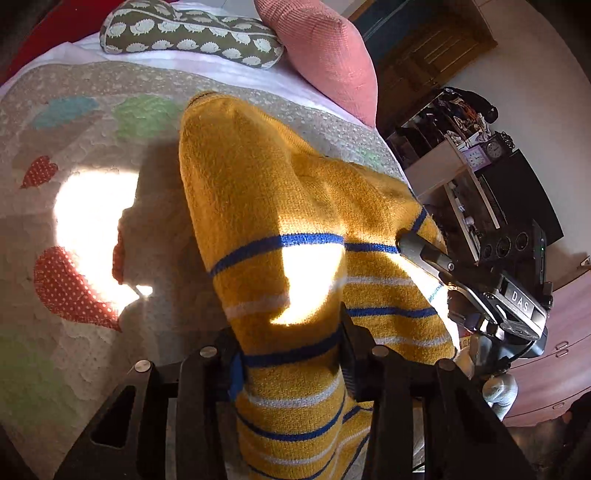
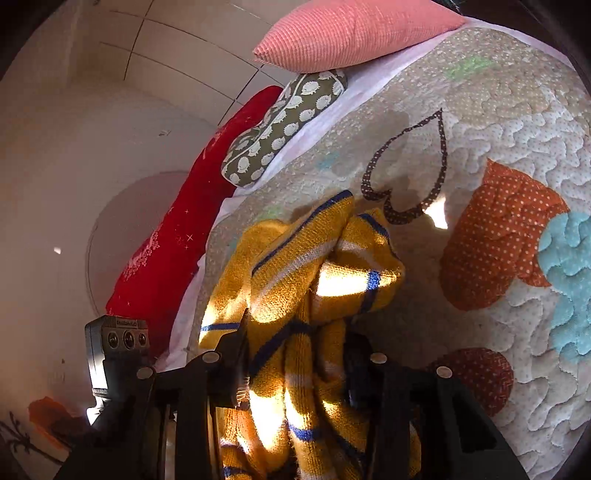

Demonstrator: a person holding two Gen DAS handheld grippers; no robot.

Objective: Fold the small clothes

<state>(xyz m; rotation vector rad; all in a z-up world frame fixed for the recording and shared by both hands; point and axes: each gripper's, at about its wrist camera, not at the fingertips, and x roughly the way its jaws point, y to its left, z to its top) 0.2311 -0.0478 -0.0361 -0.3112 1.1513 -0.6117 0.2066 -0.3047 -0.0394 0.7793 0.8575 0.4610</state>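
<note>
Mustard-yellow knit with blue and white stripes fills the nearest part of both views: a small sweater (image 1: 280, 229), held up off the bed by both tools. The left gripper (image 1: 290, 354) is clenched on a striped band of it, the wool bulging between the black fingers (image 1: 349, 354) and running down out of frame, so the hem end is cut off. The right gripper (image 2: 295, 365) is likewise clamped on a bunched, twisted fold of the sweater (image 2: 314, 258), and the knit hides the inner faces of its fingers; how many layers it pinches cannot be made out.

In the left wrist view the right tool's grey fingertip (image 1: 417, 247) shows at the right edge of the garment, just touching the cloth. Hard patches of sun wash out parts of the stripes.

Beneath and beyond lies a quilted bedspread (image 1: 74, 229) patterned with polka-dot hearts, bare to the left of the sweater. Its right edge drops off near the garment, where a cluttered shelf unit (image 1: 454, 155) with a small clock stands beside a wooden dresser (image 1: 554, 350).

At the far end of the bed sit a hedgehog-print bolster (image 1: 188, 33) and, right of it, a pink ribbed pillow (image 1: 325, 48). A red cushion (image 2: 184, 236) lies along the bed's far-left side against the wall.
</note>
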